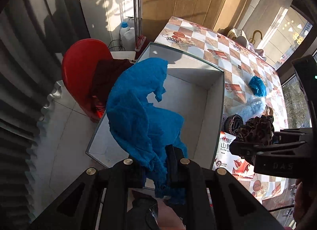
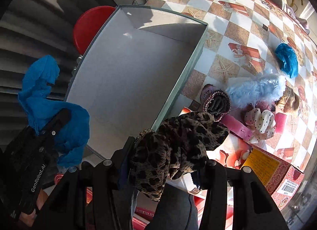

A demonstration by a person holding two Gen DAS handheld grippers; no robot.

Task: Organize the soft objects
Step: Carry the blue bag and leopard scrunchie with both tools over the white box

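Observation:
A blue cloth (image 1: 138, 111) hangs over the empty grey box (image 1: 216, 101), with my left gripper (image 1: 156, 162) shut on its lower end. At the right of that view, my right gripper (image 1: 247, 148) carries a leopard-print fabric piece (image 1: 257, 128) by the box's near right corner. In the right wrist view my right gripper (image 2: 164, 162) is shut on the leopard-print piece (image 2: 174, 150), just over the near rim of the box (image 2: 128, 81). The blue cloth (image 2: 49, 99) and left gripper (image 2: 49, 128) are at the left, outside the box's left wall.
On the checkered tablecloth (image 2: 237, 31) right of the box lie a fluffy light-blue item (image 2: 255, 91), a crumpled blue item (image 2: 287, 59), a dark rolled piece (image 2: 218, 103) and a polka-dot scrunchie (image 2: 259, 121). A printed carton (image 2: 277, 174) sits near right. A red stool (image 1: 83, 61) stands left of the box.

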